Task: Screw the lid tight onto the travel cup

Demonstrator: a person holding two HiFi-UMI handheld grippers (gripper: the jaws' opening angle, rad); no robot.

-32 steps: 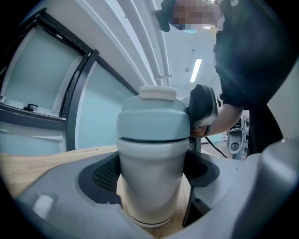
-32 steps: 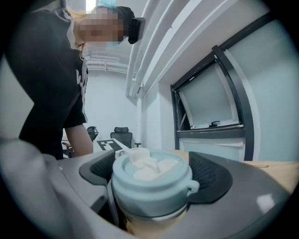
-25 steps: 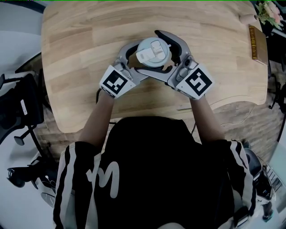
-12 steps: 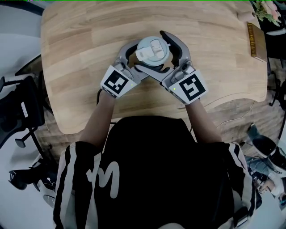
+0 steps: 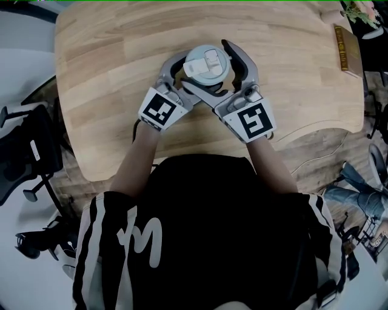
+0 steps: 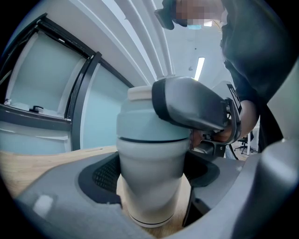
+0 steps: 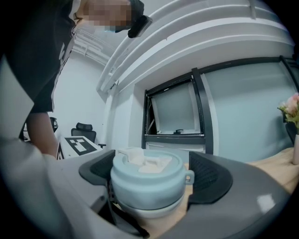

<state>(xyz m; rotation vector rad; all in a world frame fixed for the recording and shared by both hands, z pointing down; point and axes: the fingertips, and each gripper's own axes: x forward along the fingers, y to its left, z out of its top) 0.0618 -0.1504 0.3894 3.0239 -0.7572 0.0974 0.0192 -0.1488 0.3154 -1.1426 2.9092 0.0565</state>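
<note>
A pale blue travel cup stands upright on the wooden table (image 5: 97, 72), with its lid (image 5: 207, 62) on top. In the left gripper view the cup body (image 6: 152, 177) fills the space between my left gripper's (image 6: 152, 186) pads, which press on both its sides. From the right, my right gripper (image 5: 209, 66) reaches over the left one, and one of its fingers (image 6: 191, 109) wraps the lid (image 6: 140, 116). The right gripper view shows the lid (image 7: 147, 179) clamped between the right gripper's (image 7: 149, 182) pads, flip tab up.
A brown box (image 5: 342, 48) lies near the table's right edge, with flowers (image 5: 357, 9) at the far right corner. The table's front edge runs just behind both grippers. An office chair (image 5: 24, 151) stands on the floor at the left.
My right gripper has swung clockwise around the lid, its marker cube moving left and toward the table's front edge. The left gripper and the cup have stayed in place.
</note>
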